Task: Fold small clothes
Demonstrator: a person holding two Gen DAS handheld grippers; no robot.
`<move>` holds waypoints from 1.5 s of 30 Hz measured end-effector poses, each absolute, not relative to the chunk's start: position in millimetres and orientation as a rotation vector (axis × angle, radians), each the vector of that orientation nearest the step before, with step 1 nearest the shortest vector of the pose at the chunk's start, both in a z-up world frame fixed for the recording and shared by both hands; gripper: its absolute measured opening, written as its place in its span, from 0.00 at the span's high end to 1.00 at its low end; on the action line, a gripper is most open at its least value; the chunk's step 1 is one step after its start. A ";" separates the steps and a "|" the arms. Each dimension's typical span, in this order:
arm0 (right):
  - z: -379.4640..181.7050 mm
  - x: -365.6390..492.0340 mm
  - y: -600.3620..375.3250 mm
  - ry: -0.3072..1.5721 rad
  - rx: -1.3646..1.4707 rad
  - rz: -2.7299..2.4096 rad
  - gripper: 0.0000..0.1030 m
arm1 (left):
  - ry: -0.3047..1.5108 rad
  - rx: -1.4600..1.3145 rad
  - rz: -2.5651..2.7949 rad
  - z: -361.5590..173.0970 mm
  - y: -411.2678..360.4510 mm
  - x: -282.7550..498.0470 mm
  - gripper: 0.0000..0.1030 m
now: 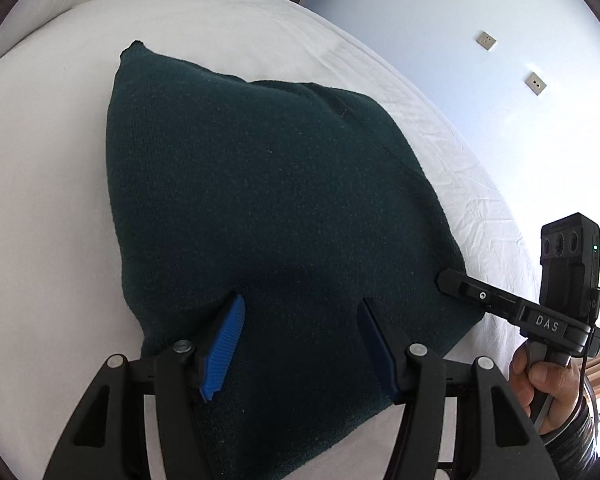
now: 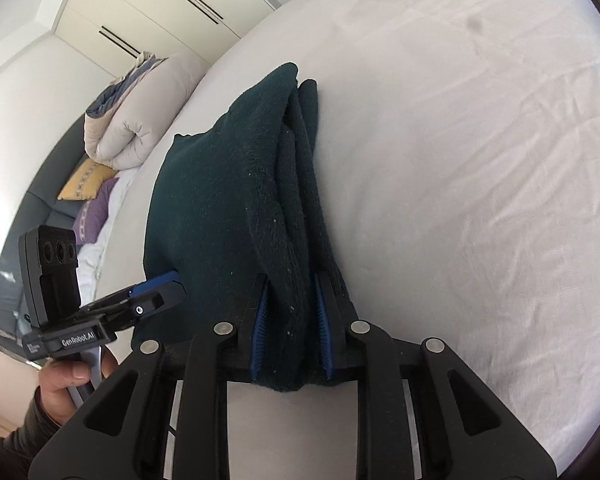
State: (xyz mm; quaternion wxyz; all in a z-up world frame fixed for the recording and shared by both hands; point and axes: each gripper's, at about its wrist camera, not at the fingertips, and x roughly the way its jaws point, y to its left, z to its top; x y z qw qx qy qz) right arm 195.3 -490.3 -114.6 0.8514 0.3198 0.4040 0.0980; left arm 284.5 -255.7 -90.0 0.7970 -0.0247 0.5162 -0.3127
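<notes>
Left wrist view: a dark green sweater (image 1: 268, 208), folded, lies on a white bed (image 1: 52, 184). The left tool (image 1: 300, 344) hovers over its near edge, blue pads apart, gripping nothing. The right tool (image 1: 452, 282) reaches in at the sweater's right edge.

Right wrist view: the right tool (image 2: 292, 320) is clamped on a bunched fold of the sweater (image 2: 204, 208), pads pressing both sides.

White bed sheet (image 2: 480, 160) lies bare and open on the far side of the dark green sweater (image 1: 260, 200); folded duvet (image 2: 140, 120) and pillows (image 2: 88, 188) crowd the bed's headboard end
</notes>
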 end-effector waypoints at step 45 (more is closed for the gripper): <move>-95.8 289.6 -461.0 0.777 0.351 0.193 0.83 | 1.005 0.174 -0.425 -87.4 -280.2 357.9 0.65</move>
